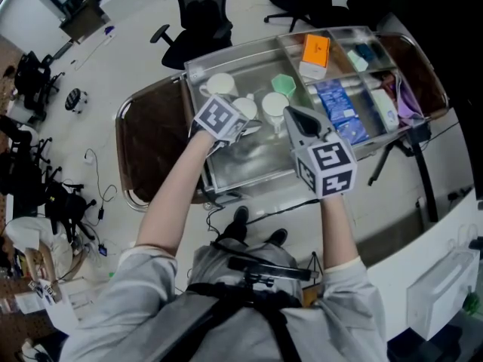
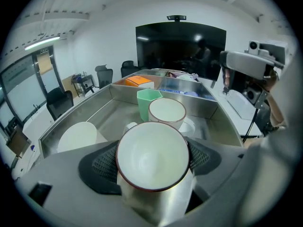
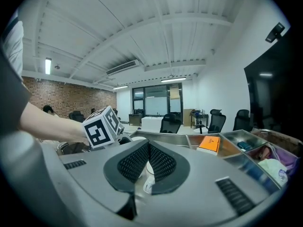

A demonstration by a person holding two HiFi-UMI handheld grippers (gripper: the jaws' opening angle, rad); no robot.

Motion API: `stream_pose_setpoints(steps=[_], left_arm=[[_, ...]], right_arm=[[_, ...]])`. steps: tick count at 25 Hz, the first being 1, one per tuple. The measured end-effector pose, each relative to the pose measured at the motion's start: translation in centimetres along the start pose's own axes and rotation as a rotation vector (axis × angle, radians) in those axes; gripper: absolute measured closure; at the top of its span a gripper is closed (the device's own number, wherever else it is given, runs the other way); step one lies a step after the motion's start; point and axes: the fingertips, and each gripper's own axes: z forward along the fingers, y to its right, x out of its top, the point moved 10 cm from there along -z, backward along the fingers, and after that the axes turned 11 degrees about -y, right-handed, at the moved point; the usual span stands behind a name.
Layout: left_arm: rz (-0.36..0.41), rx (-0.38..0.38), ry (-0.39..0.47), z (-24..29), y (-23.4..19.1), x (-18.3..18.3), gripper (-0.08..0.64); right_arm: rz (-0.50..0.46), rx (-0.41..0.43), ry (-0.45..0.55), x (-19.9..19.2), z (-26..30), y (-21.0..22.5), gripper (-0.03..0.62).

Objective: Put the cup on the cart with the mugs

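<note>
Snugly, mesh-padded left tongs (image 2: 152, 163) clasp a round, red-rimmed white cup (image 2: 151, 152).

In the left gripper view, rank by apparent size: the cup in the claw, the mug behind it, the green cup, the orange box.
1. cup in the claw, nearest the camera
2. mug
3. green cup, partly hidden
4. orange box

An orange flat cardboard box (image 1: 315, 50) lies just beyond a stack of blue patterned packets (image 1: 337, 110), with a purple crumpled cloth (image 1: 408, 100) off to their right. Two black swivel office chairs (image 1: 200, 13) stand on the pale floor, and dark tangled cables (image 1: 90, 194) trail at the left. A white curved counter (image 1: 411, 255) carries a white plastic box (image 1: 441, 291). A large black wall screen (image 2: 180, 46) hangs behind; a red brick wall (image 3: 66, 96) closes the far room.
</note>
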Motion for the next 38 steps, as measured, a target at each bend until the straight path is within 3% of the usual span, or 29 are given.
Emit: stream_pose_setpoints(steps=[13,20,28,34,38], left_arm=[[-0.038,-0.021,0.007,1.1,0.0,-0.8,0.147],[-0.049,-0.014,0.039,0.6,-0.2,-1.0,0.08],[-0.001,0.033,0.081,-2.4,0.8,-0.8,0.08],[0.015,0.107,0.214,-7.2,2.8,-1.1,0.092],[0.015,0.141,0.344,-9.8,4.9,-1.6,0.212]], right_arm=[[-0.001,0.004,-0.005,0.1,0.4,-0.3,0.584],[0.002,0.007,-0.009,-0.1,0.5,-0.5,0.584],[0.013,0.003,-0.006,-0.4,0.1,-1.0,0.584],[0.012,-0.011,0.003,-0.3,-0.9,-1.2,0.584],[0.011,-0.027,0.005,-0.5,-1.9,-1.2,0.584]])
